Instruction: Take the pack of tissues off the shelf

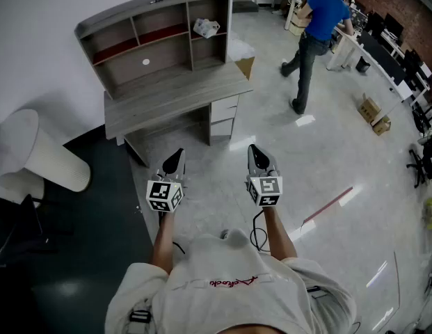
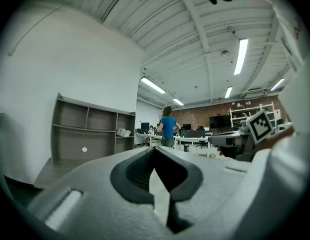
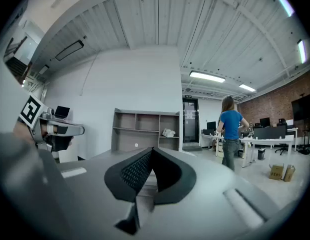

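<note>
your left gripper and your right gripper are side by side in front of you, both level and pointing toward the grey desk. both are well short of it, over the pale glossy floor.

in the left gripper view, the left gripper's dark pads meet at the tips with nothing between them. the right gripper view shows the same for the right gripper: fingers pressed together and empty.

the pack of tissues lies in the upper right compartment of the shelf unit that stands on the back of the desk. it is a crumpled white bundle on that compartment's floor, apart from both grippers. you can also see it from the left gripper and from the right gripper, in the same right-hand compartment of the shelf unit.

a small white disc shows on the back panel of the wide lower opening. the desk has drawers under its right end.

to the right of the desk, a person in a blue shirt stands near a row of white tables. a cardboard box sits on the floor beyond. a large white rounded shape lies on the dark floor at your left; what it is isn't clear.
</note>
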`<state>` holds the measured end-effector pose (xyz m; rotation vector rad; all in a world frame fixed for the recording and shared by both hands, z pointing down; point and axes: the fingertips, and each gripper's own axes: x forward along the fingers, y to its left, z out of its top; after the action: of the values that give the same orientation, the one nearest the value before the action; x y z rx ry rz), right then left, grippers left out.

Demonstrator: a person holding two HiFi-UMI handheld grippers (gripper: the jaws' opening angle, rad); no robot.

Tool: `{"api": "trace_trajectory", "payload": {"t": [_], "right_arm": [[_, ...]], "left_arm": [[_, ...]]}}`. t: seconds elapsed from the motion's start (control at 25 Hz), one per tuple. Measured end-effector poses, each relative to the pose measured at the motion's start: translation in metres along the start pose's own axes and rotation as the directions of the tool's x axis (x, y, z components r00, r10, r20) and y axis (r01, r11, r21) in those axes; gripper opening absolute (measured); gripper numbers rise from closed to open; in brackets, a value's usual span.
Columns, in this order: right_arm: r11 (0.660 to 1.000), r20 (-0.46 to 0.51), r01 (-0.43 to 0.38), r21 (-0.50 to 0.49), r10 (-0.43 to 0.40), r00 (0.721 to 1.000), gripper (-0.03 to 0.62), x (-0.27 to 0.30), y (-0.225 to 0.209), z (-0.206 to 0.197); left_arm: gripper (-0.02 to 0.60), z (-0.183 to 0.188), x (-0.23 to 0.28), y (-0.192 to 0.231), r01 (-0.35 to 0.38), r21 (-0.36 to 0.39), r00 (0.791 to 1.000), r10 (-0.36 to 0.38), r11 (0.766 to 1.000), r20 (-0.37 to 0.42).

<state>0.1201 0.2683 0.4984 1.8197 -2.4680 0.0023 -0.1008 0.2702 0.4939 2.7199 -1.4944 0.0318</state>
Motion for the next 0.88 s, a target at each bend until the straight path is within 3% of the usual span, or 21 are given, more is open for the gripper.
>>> {"api": "trace_trajectory", "payload": {"t": [0.88], "right_arm": [[0.999,0.029,-0.041,-0.005,0.041,0.999,0.008,0.005,-0.012,0.003]], "left_arm": [[-0.002,-0.005,0.017,-0.013,-0.002,-0.007,1.000,0.002,1.000,-0.018]]}}
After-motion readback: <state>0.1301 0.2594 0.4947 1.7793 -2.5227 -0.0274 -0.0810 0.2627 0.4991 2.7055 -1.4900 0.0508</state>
